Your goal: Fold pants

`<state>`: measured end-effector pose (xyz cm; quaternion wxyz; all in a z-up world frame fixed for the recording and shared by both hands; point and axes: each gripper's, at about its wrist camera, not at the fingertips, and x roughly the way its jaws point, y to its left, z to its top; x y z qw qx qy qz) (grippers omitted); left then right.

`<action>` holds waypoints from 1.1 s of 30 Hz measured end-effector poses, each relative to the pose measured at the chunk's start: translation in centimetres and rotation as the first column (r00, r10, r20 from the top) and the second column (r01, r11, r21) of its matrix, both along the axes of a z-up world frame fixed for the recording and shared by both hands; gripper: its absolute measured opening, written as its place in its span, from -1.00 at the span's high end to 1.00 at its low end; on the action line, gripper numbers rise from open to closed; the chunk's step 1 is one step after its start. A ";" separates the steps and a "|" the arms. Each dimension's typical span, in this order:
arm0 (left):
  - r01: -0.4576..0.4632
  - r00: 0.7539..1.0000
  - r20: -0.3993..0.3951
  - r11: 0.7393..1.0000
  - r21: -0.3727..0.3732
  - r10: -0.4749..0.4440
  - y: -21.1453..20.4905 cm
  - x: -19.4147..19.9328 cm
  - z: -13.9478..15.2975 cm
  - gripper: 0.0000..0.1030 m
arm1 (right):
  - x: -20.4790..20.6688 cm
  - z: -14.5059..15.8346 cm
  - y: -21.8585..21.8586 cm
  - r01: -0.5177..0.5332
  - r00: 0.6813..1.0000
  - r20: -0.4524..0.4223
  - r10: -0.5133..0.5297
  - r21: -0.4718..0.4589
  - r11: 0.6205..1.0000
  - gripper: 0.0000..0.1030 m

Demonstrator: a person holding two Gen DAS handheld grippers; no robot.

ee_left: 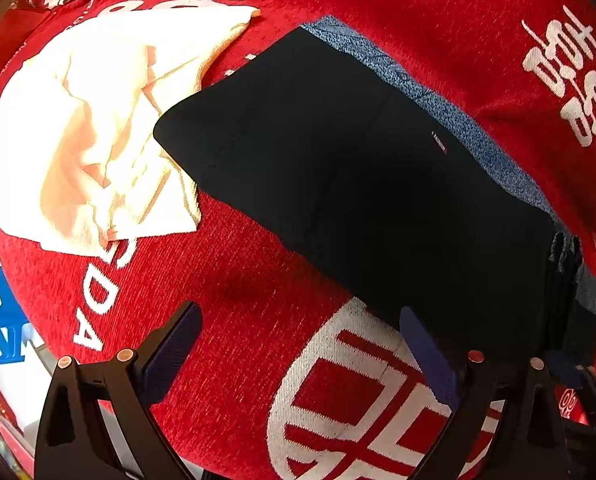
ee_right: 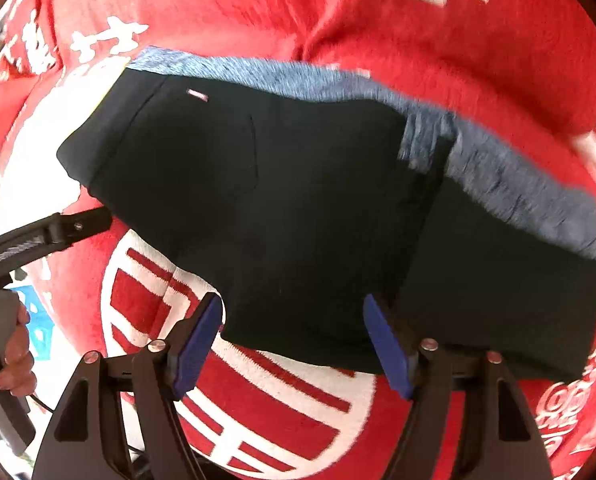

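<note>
**Two open claws over folded black pants**

Left wrist view: the folded pair of black stretch-fabric pants [ee_left: 358, 184] lies flat on the red plush cloth with white lettering [ee_left: 234, 288], a blue-grey speckled inner layer showing along its far edge. Soft, light and limp by the look of it, it would sag if lifted by one point; a doubled edge or corner seems the safest hold. The left gripper [ee_left: 300, 356] hangs just short of the pants' near edge, jaws wide apart, nothing between them. A crumpled cream cloth [ee_left: 90, 136] touches the pants' left corner and could snag a fold that way

Right wrist view: the right gripper [ee_right: 294, 344] stands at the pants' [ee_right: 298, 200] near edge, jaws spread, empty. Left of the pants, the other tool's black arm [ee_right: 46, 236] reaches in, held by a person's hand [ee_right: 14, 360]
</note>
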<state>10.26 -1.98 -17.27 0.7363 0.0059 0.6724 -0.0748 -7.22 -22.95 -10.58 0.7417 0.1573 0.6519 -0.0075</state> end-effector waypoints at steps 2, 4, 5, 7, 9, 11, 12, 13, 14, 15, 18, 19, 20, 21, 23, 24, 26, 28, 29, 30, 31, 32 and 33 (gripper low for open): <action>0.002 1.000 -0.001 1.000 -0.024 -0.002 0.6 0.4 0.0 -0.94 | -0.1 -0.2 0.0 0.014 1.000 0.020 -0.014 0.004 1.000 -0.53; 0.005 1.000 0.002 0.999 -0.045 -0.005 1.0 0.7 0.0 -0.94 | 0.0 -0.2 0.1 0.021 1.000 0.018 -0.021 0.000 1.000 -0.54; 0.006 1.000 0.004 0.998 -0.055 -0.006 1.3 0.9 0.0 -0.94 | 0.0 -0.2 0.2 0.024 1.000 0.018 -0.024 -0.002 1.000 -0.55; 0.009 1.000 0.006 0.998 -0.065 -0.008 1.7 1.2 0.2 -0.94 | -0.1 -0.2 0.2 0.027 0.999 0.021 -0.027 -0.003 1.000 -0.56; 0.011 1.000 0.008 0.997 -0.081 -0.010 2.2 1.6 0.1 -0.94 | -0.1 -0.2 0.4 0.018 1.000 0.023 -0.017 -0.010 1.000 -0.57; 0.009 1.000 0.010 0.995 -0.096 -0.008 2.6 2.0 0.1 -0.94 | -0.2 -0.3 0.6 0.002 1.000 0.022 -0.002 -0.018 1.000 -0.58; 0.007 1.000 0.010 0.994 -0.105 -0.006 2.8 2.2 0.0 -0.94 | -0.2 -0.3 0.6 -0.004 1.000 0.022 0.004 -0.019 1.000 -0.58; 0.003 1.000 0.010 0.994 -0.113 -0.002 3.1 2.5 -0.1 -0.94 | -0.2 -0.2 0.5 -0.006 1.000 0.022 0.006 -0.018 1.000 -0.58; -0.001 1.000 0.009 0.993 -0.120 0.002 3.3 2.9 -0.1 -0.94 | -0.1 -0.3 0.5 -0.005 1.000 0.024 0.006 -0.011 1.000 -0.59; -0.009 1.000 0.009 0.991 -0.134 0.010 3.7 3.2 -0.2 -0.94 | -0.1 -0.3 0.4 -0.003 1.000 0.026 0.003 -0.003 1.000 -0.61; -0.039 0.999 0.003 0.980 -0.194 0.040 5.0 4.3 -0.8 -0.94 | -0.1 -0.3 -0.1 0.007 1.000 0.030 -0.008 0.029 1.000 -0.62; -0.050 0.999 0.001 0.975 -0.217 0.051 5.4 4.6 -1.0 -0.94 | -0.1 -0.3 -0.2 0.010 0.999 0.031 -0.011 0.036 0.999 -0.62; -0.062 0.998 -0.001 0.968 -0.242 0.063 5.8 4.9 -1.3 -0.94 | 0.0 -0.3 -0.3 0.013 0.999 0.032 -0.014 0.045 0.999 -0.62; -0.075 0.997 -0.004 0.959 -0.272 0.077 6.4 5.2 -1.6 -0.94 | -0.1 -0.3 -0.5 0.016 0.999 0.033 -0.018 0.051 0.999 -0.62; -0.100 0.995 -0.022 0.939 -0.329 0.098 7.4 6.0 -2.3 -0.94 | -0.1 -0.4 -0.6 0.018 0.999 0.037 -0.021 0.059 0.998 -0.62; -0.116 0.993 -0.027 0.928 -0.353 0.113 8.0 6.3 -2.6 -0.94 | -0.1 -0.4 -0.6 0.017 0.999 0.037 -0.019 0.059 0.998 -0.62; -0.127 0.991 -0.017 0.912 -0.389 0.130 8.8 6.9 -2.8 -0.94 | -0.1 -0.4 -0.4 0.013 0.999 0.041 -0.015 0.056 0.998 -0.62; -0.129 0.990 -0.010 0.898 -0.420 0.137 9.4 7.3 -2.8 -0.94 | -0.1 -0.4 -0.4 0.009 0.999 0.043 -0.011 0.052 0.999 -0.62; -0.133 0.990 -0.011 0.886 -0.445 0.143 9.7 7.5 -2.8 -0.94 | -0.1 -0.4 -0.5 0.008 0.999 0.044 -0.010 0.051 0.999 -0.62; -0.141 0.989 -0.018 0.875 -0.464 0.150 10.0 7.7 -2.9 -0.94 | -0.2 -0.4 -0.5 0.009 0.999 0.045 -0.011 0.051 0.999 -0.62; -0.148 0.987 -0.022 0.867 -0.475 0.156 10.2 7.9 -2.9 -0.94 | -0.2 -0.4 -0.6 0.012 0.999 0.046 -0.015 0.053 0.999 -0.62; -0.150 0.987 -0.021 0.862 -0.484 0.160 10.2 8.0 -2.8 -0.94 | -0.2 -0.4 -0.6 0.017 0.999 0.047 -0.020 0.056 0.998 -0.62; -0.150 0.987 -0.018 0.860 -0.488 0.161 10.3 8.3 -2.8 -0.94 | -0.4 -0.4 -0.7 0.023 0.999 0.048 -0.026 0.059 0.998 -0.62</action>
